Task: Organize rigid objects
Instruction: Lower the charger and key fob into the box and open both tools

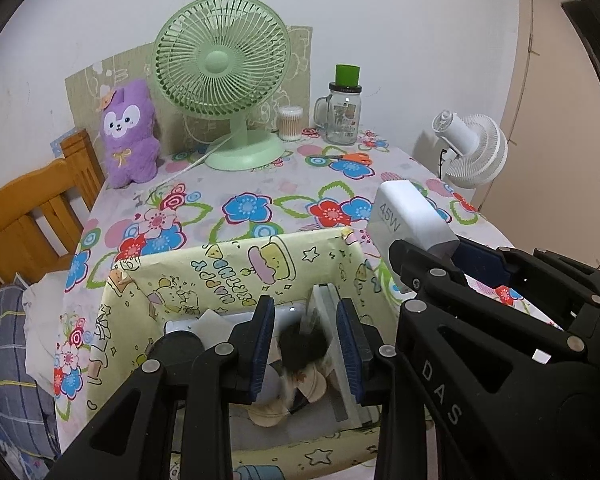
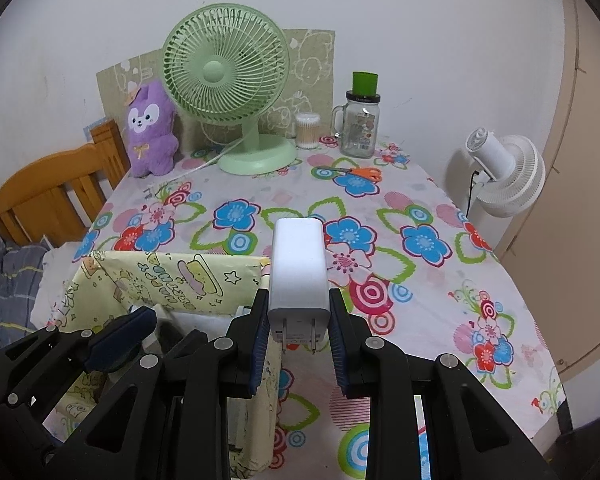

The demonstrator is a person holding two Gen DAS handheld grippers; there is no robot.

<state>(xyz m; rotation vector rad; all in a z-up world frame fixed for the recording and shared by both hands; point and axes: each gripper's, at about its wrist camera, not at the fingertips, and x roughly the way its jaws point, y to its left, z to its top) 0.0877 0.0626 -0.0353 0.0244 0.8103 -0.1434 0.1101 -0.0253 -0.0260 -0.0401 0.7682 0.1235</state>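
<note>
A white 45W plug charger (image 2: pixel 298 272) is pinched at its pronged end by my right gripper (image 2: pixel 299 328), held above the flowered tablecloth just right of the box's rim. The open box (image 1: pixel 228 268), covered in yellow cartoon paper, sits at the table's near edge. Inside it are white flat items (image 1: pixel 328 308) and a blurred picture card. My left gripper (image 1: pixel 306 340) hovers over the box with its blue pads a narrow gap apart and nothing visibly gripped. In the left wrist view the charger (image 1: pixel 408 216) and right gripper (image 1: pixel 440 252) sit to the right of the box.
At the back of the table stand a green desk fan (image 1: pixel 220 64), a purple plush (image 1: pixel 130 136), a cotton swab tub (image 1: pixel 290 122) and a glass jar (image 1: pixel 342 116). Orange scissors (image 1: pixel 352 157) lie nearby. A wooden chair (image 1: pixel 32 204) is left, a white fan (image 1: pixel 472 148) right.
</note>
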